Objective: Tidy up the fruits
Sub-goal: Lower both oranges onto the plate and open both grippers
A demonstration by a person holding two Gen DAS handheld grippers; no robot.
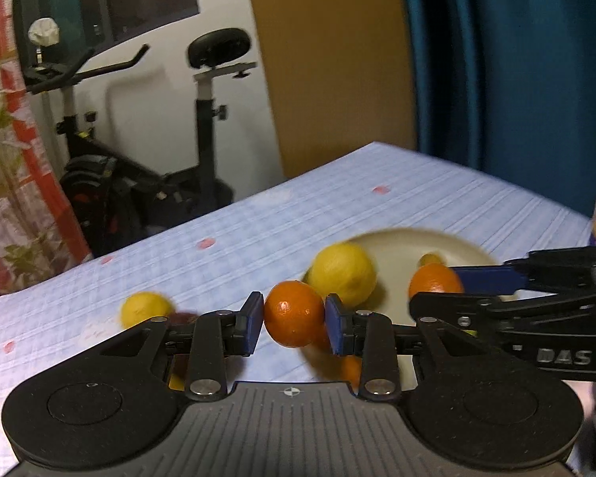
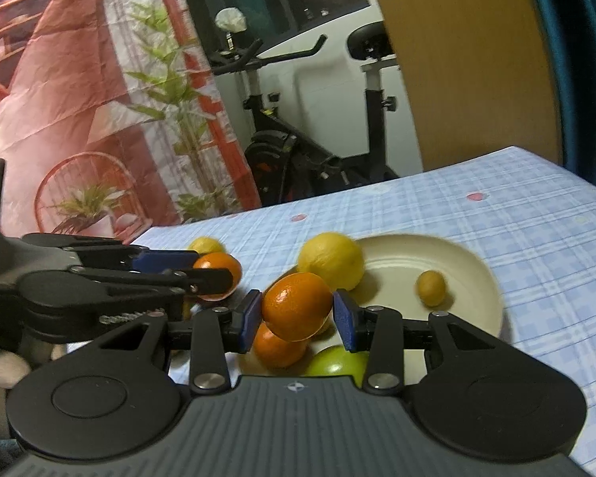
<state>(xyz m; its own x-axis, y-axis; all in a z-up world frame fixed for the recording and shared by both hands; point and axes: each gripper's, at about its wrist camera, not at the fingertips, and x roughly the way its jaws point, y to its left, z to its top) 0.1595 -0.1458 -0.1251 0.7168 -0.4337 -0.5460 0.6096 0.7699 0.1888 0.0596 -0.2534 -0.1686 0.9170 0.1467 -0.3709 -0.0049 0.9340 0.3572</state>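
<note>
A blue checked tabletop (image 2: 536, 238) carries a cream plate (image 2: 476, 262). Left gripper (image 1: 294, 316) and right gripper (image 2: 296, 310) each have fingers clamped on an orange (image 1: 293, 314), the right-hand orange (image 2: 297, 305) just at the plate's 8 o'clock edge. Carry both low over the plate and release gently so neither rolls.

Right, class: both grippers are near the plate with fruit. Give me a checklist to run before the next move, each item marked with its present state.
1. Left gripper shut on its orange: ok.
2. Right gripper shut on its orange: ok.
3. Bare space on the plate: ok, beyond the small fruit.
4. Grippers apart from each other: ok, close but not touching.
5. Big lemon steady at the plate's rim: cannot tell.
6. Green fruit clear of the right gripper: cannot tell, partly hidden.
</note>
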